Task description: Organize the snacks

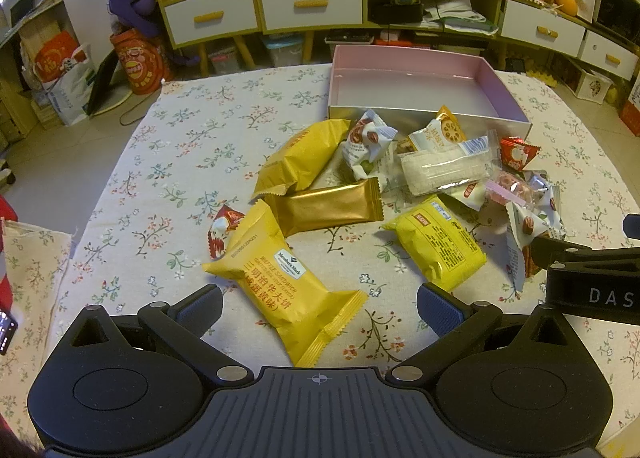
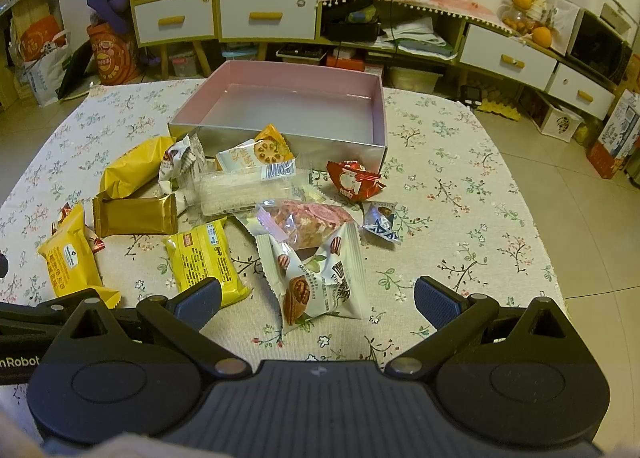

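Several wrapped snacks lie heaped on a floral tablecloth in front of an empty pink-lined box (image 1: 416, 91) (image 2: 296, 105). My left gripper (image 1: 320, 308) is open, its fingers either side of a yellow waffle sandwich packet (image 1: 280, 282) without touching it. A gold bar packet (image 1: 332, 207) and a small yellow packet (image 1: 440, 244) lie just beyond. My right gripper (image 2: 318, 298) is open too, straddling a white nut packet (image 2: 324, 286) that stands tilted. Behind that packet rests a clear bag of pink snacks (image 2: 308, 223), a red packet (image 2: 352, 181) and a clear tray pack (image 2: 244, 191).
The table (image 2: 460, 193) ends close on the right, with tiled floor beyond. Yellow-and-white drawer cabinets (image 1: 312, 3) line the back wall. Bags (image 1: 64, 69) stand on the floor at the left. The right gripper's body (image 1: 592, 278) juts into the left wrist view.
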The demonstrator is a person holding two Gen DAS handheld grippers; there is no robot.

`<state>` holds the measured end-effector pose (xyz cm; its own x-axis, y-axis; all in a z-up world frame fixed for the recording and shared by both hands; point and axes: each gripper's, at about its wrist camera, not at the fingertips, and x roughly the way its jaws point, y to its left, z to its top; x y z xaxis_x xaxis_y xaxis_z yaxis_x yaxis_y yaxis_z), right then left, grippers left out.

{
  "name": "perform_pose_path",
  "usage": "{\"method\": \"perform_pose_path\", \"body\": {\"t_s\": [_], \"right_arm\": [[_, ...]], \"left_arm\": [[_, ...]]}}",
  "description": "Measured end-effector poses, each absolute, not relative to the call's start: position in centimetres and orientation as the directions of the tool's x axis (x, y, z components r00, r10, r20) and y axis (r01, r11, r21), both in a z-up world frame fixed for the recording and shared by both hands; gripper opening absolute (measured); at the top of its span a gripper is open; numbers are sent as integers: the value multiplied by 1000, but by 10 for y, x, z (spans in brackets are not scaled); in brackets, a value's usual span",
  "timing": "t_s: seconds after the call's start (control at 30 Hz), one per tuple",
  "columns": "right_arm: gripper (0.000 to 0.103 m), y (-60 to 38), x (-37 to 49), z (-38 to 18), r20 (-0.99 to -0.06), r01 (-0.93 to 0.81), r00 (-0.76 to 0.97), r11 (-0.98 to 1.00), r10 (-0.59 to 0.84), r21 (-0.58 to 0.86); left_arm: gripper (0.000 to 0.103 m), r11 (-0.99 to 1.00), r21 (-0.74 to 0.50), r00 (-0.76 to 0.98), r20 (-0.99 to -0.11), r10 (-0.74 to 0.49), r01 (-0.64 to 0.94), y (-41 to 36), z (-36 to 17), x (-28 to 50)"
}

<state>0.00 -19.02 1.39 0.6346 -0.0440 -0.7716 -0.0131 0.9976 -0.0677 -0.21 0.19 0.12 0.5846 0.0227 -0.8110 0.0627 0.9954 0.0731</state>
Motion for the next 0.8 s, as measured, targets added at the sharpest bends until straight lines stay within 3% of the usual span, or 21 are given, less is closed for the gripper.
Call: {"method": "perform_pose_path", "body": {"t_s": [0.8], "right_arm": [[103, -189, 0, 11, -774, -16, 632, 997, -45, -71]], "left_arm": [[103, 995, 76, 585, -811, 25, 63, 2, 3, -2]]}}
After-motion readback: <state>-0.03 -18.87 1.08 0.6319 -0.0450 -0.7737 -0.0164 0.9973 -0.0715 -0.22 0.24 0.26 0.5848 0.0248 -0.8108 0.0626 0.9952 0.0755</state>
